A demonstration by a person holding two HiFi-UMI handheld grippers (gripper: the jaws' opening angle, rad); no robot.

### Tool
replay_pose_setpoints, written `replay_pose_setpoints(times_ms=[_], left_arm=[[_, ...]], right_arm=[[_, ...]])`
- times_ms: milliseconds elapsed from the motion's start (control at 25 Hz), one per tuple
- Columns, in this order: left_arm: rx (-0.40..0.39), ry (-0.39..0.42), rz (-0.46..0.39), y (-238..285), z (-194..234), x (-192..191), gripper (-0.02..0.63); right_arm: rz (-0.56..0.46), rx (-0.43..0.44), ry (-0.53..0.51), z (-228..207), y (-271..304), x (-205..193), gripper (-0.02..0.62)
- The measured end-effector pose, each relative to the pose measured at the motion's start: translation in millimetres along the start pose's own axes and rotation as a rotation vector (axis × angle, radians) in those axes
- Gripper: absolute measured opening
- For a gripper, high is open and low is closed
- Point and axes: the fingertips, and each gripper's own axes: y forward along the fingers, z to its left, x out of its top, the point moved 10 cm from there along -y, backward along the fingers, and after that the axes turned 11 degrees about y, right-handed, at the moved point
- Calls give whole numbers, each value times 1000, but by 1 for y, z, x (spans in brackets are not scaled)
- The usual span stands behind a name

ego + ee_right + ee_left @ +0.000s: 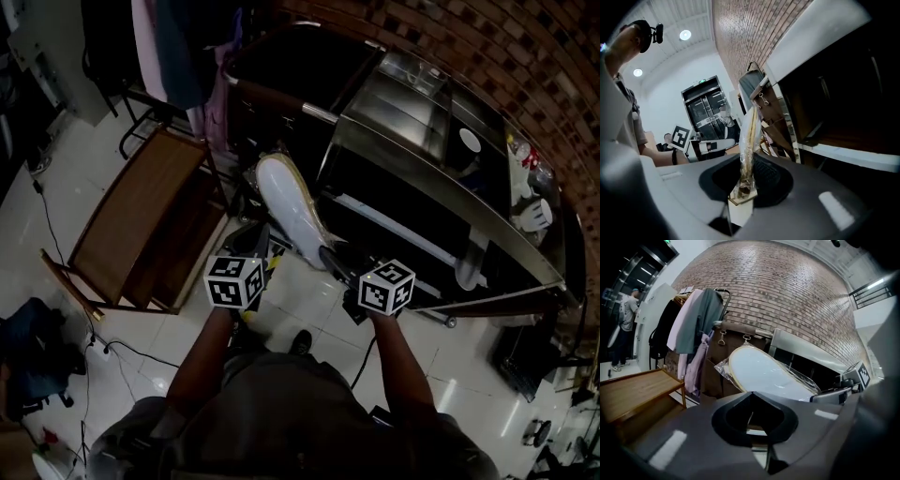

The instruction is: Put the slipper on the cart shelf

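Observation:
The slipper (286, 202) is white with a tan rim and wrapped in clear plastic. My right gripper (336, 261) is shut on its near end and holds it tilted up against the front of the dark cart (422, 187), at the open shelf (403, 234). The right gripper view has the slipper (750, 136) edge-on, pinched in my right gripper (745, 187), with the cart's shelves (834, 93) just to the right. My left gripper (255, 239) hangs beside the slipper, shut and empty. From the left gripper view, the slipper (764, 373) lies beyond my left gripper (751, 393).
A wooden folding rack (141, 216) stands on the tiled floor at the left, with a rail of hanging clothes (178, 47) behind it. Cables (122, 352) and a blue bag (28, 347) lie at the lower left. A white cup (470, 141) sits on the cart top. A person (628, 315) stands far left.

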Motion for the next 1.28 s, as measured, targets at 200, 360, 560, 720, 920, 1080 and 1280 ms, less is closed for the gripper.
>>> replay_pose_setpoints(times_ms=[200, 360, 560, 720, 920, 1080, 1280], left_arm=[[-78, 31, 10, 19, -63, -3, 8], [-160, 65, 20, 38, -111, -2, 8], [-259, 95, 26, 63, -158, 4, 8], [-325, 119, 25, 81, -184, 11, 8], [-395, 161, 19, 104, -201, 26, 8], [-443, 190, 11, 122, -203, 37, 8], [-494, 225, 17, 143, -203, 47, 8]], right_arm=[[-38, -76, 18, -21, -72, -20, 57], [-81, -148, 56, -37, -122, -34, 57], [-169, -312, 144, -62, -171, -43, 57], [-255, -468, 227, -89, -200, -42, 57], [-331, -616, 263, -116, -216, -28, 58], [-399, -691, 302, -141, -213, -13, 58], [-456, -756, 347, -170, -203, 2, 58]])
